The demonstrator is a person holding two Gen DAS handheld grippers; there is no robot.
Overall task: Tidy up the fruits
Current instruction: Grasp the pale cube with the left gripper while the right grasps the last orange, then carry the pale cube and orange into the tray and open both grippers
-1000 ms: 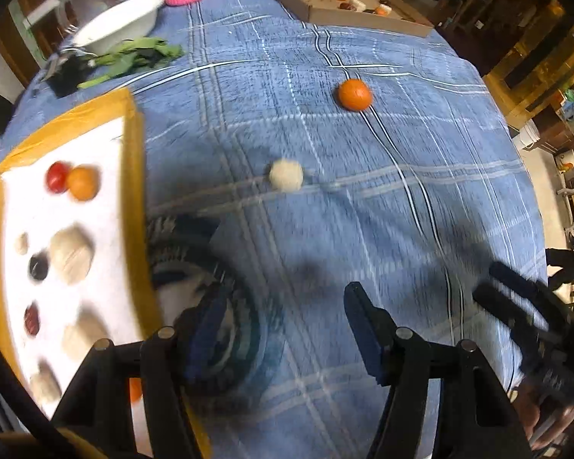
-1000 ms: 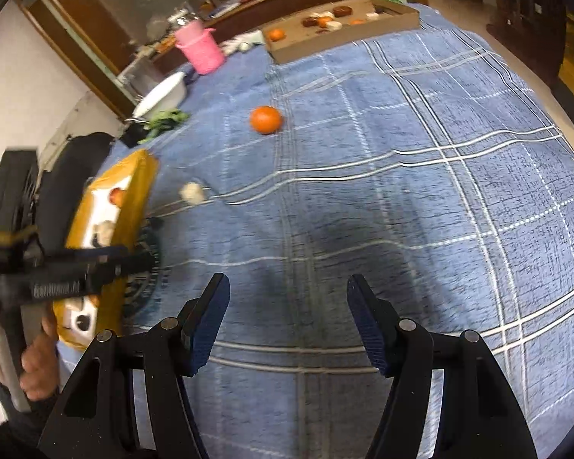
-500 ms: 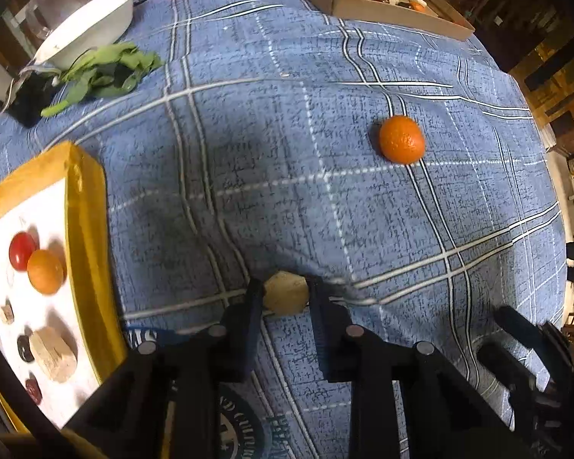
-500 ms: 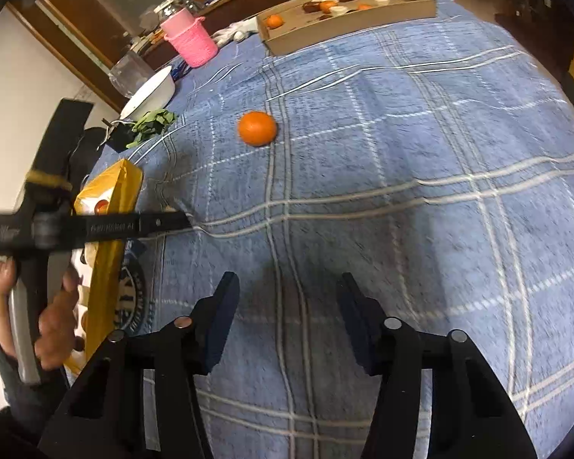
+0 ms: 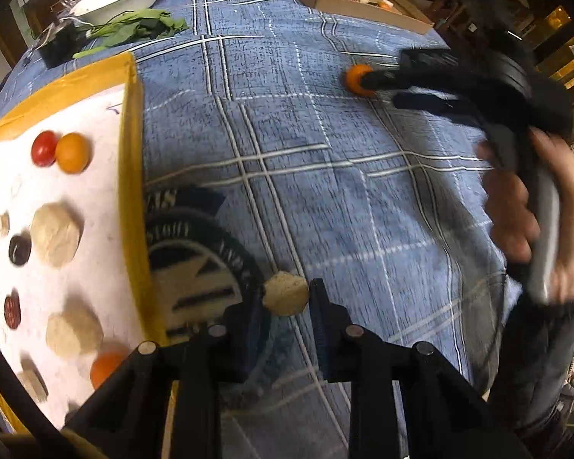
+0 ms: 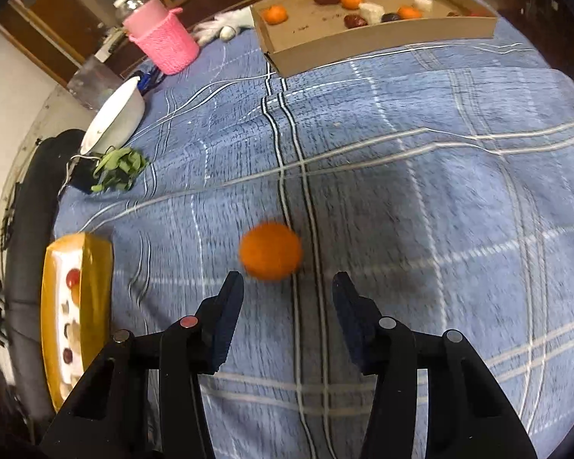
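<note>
While your left gripper [image 5: 286, 298] is pinching a pale, crumbly-looking lump [image 5: 286, 293] between nearly closed fingers, just off the yellow-rimmed tray [image 5: 131, 176] at its 3 o'clock side, your right gripper [image 6: 287, 290] is hanging wide open and empty over the blue plaid cloth [image 6: 401, 176] on the table. An orange [image 6: 270, 250] is lying just ahead of the right fingers, at 12 o'clock from them, apart from both and a little toward the left one. In the left wrist view, the tray is already holding a red fruit [image 5: 43, 148], a small orange fruit [image 5: 72, 152] and several pale lumps. At 1 o'clock in the right wrist view, a cardboard box [image 6: 379, 34] is carrying more mixed pieces.

You are probably handling a light, soft, porous lump that could crumble, so its widest middle, taken gently, looks the safest hold. Round, smooth and apt to roll on cloth, the orange seems to call for fingers meeting its equator squarely, since an off-centre squeeze could squirt it away.
</note>
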